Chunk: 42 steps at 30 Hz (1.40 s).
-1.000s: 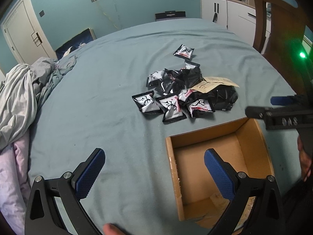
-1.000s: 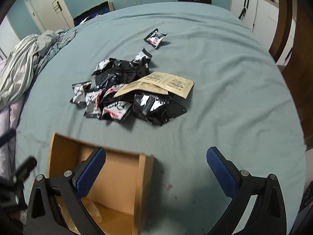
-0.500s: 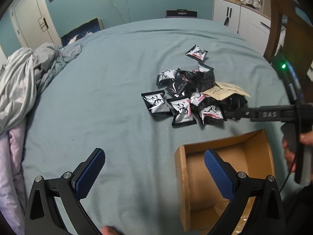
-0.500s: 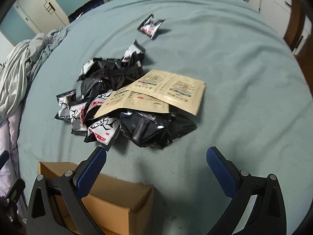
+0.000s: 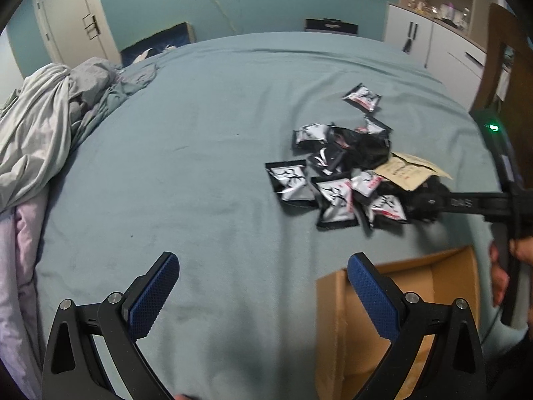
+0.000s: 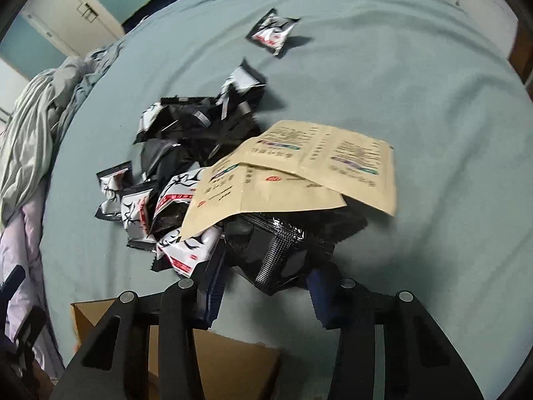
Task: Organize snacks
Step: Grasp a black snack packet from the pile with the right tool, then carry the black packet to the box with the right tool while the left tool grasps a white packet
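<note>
A pile of black-and-white snack packets [image 5: 336,173] lies on the teal bedspread, with two tan paper pouches [image 6: 299,170] on top. One packet [image 6: 271,31] lies apart behind the pile. A glossy black packet [image 6: 276,250] sits at the near edge of the pile. My right gripper [image 6: 266,278] has its jaws narrowed around this black packet; in the left wrist view it [image 5: 429,201] reaches into the pile from the right. My left gripper [image 5: 263,286] is open and empty above the bedspread, beside the open cardboard box [image 5: 443,283].
The box also shows in the right wrist view [image 6: 213,360], just in front of the pile. Crumpled grey and pink bedding [image 5: 40,126] is heaped at the left. White cabinets [image 5: 433,43] and a wooden chair [image 5: 506,60] stand at the right.
My right gripper moved forward to the pile and its jaws narrowed around the black packet. My left gripper drew back and left, staying open.
</note>
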Each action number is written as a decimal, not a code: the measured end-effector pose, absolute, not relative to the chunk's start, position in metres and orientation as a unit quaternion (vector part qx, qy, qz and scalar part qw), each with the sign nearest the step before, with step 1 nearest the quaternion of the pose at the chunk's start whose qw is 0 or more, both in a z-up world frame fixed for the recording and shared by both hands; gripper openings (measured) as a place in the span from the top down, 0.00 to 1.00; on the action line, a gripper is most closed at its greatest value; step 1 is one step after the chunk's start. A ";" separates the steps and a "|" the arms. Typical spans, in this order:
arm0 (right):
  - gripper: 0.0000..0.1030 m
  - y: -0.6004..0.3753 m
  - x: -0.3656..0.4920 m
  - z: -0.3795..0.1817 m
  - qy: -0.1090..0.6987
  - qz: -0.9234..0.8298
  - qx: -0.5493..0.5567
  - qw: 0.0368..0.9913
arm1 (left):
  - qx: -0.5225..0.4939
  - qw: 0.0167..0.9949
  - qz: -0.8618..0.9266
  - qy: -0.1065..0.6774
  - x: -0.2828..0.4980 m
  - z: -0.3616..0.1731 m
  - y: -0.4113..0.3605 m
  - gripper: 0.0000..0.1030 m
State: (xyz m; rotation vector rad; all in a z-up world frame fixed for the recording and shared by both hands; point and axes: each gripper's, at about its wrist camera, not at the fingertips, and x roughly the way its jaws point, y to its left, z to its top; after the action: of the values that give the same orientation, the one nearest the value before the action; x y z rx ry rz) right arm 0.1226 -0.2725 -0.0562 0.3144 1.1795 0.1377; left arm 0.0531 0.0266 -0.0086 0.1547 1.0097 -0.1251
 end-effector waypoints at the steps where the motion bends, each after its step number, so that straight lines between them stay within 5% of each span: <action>1: 0.60 -0.274 0.120 -0.053 0.549 0.067 0.151 0.819 | 0.075 0.870 -0.057 0.483 0.056 -0.011 0.027 0.00; 15: 0.60 -0.285 0.012 0.026 0.464 0.100 0.193 0.859 | 0.069 0.866 -0.081 0.489 0.083 -0.021 0.023 0.02; 31: 0.60 -0.301 -0.097 0.024 0.401 0.108 0.219 0.883 | 0.070 0.837 -0.064 0.539 0.185 -0.080 -0.002 0.04; 37: 0.60 -0.290 -0.084 0.013 0.420 0.097 0.208 0.878 | 0.027 0.813 -0.074 0.577 0.199 -0.104 0.010 0.36; 39: 0.60 -0.286 -0.080 0.013 0.424 0.091 0.204 0.878 | 0.036 0.817 -0.067 0.571 0.199 -0.101 0.011 0.62; 42: 0.60 -0.286 -0.078 0.015 0.424 0.085 0.208 0.878 | 0.010 0.823 -0.057 0.565 0.195 -0.091 0.019 0.63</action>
State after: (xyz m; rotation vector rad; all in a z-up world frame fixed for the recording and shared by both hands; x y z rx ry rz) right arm -0.0777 -0.2859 0.0152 0.4345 0.8834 0.1765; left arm 0.1953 0.0193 -0.0908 0.0207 1.2007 -0.1207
